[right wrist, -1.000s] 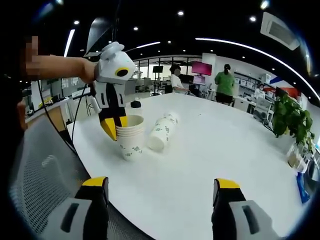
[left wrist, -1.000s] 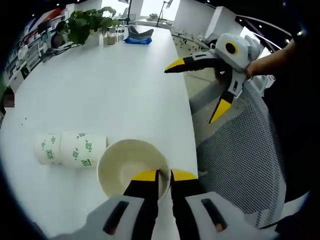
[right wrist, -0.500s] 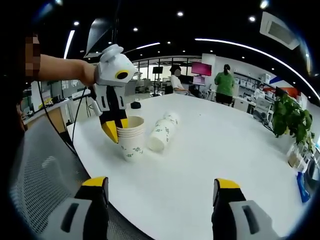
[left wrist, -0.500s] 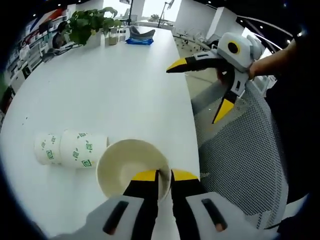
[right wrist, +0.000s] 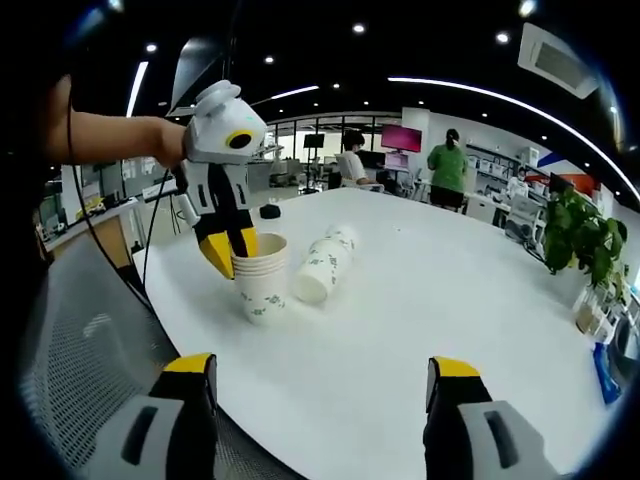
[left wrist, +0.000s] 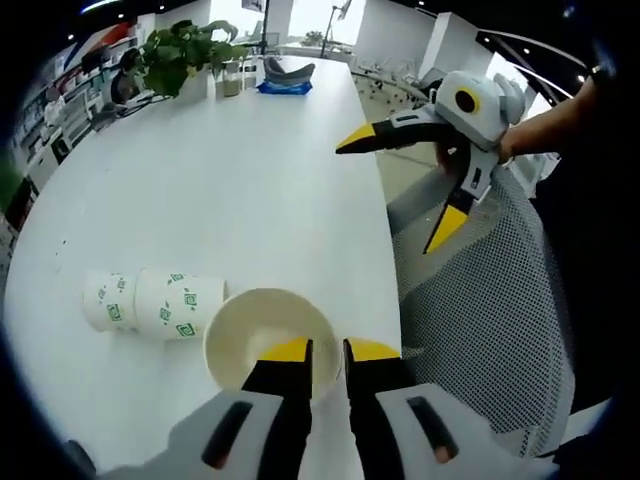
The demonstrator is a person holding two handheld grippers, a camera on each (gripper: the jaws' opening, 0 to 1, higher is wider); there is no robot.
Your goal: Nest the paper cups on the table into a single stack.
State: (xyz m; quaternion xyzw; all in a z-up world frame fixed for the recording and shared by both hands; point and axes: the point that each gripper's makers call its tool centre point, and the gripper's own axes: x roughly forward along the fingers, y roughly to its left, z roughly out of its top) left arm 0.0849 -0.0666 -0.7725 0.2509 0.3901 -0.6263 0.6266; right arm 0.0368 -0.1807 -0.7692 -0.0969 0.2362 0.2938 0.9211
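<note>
In the left gripper view my left tongs (left wrist: pixel 326 352) are nearly shut on the near rim of the upright stack of cups (left wrist: pixel 265 340), one yellow tip inside the mouth and one outside, with only a thin slit between them. That stack stands close to the near right edge of the white desk (left wrist: pixel 230 190). Just to its left a second stack of cups (left wrist: pixel 155 303) lies on its side, printed with small green marks, its open end pointing left. My right tongs (left wrist: pixel 410 190) hang in the air at the right, out over the edge of the desk and above a grey mesh chair (left wrist: pixel 480 300), with the two yellow-tipped arms spread wide and nothing between them. A potted plant (left wrist: pixel 185 50) and a blue cloth (left wrist: pixel 283 87) sit at the far end of the desk.

In the right gripper view my right tongs (right wrist: pixel 324 375) are again wide apart and empty, aimed over the desk (right wrist: pixel 440 290). Beyond them my left tongs (right wrist: pixel 228 250) pinch the rim of the upright stack of cups (right wrist: pixel 259 272), and the lying stack (right wrist: pixel 322 263) rests just to its right, close beside it; I cannot tell whether they touch. Two people (right wrist: pixel 452 165) stand past the far end of the desk
</note>
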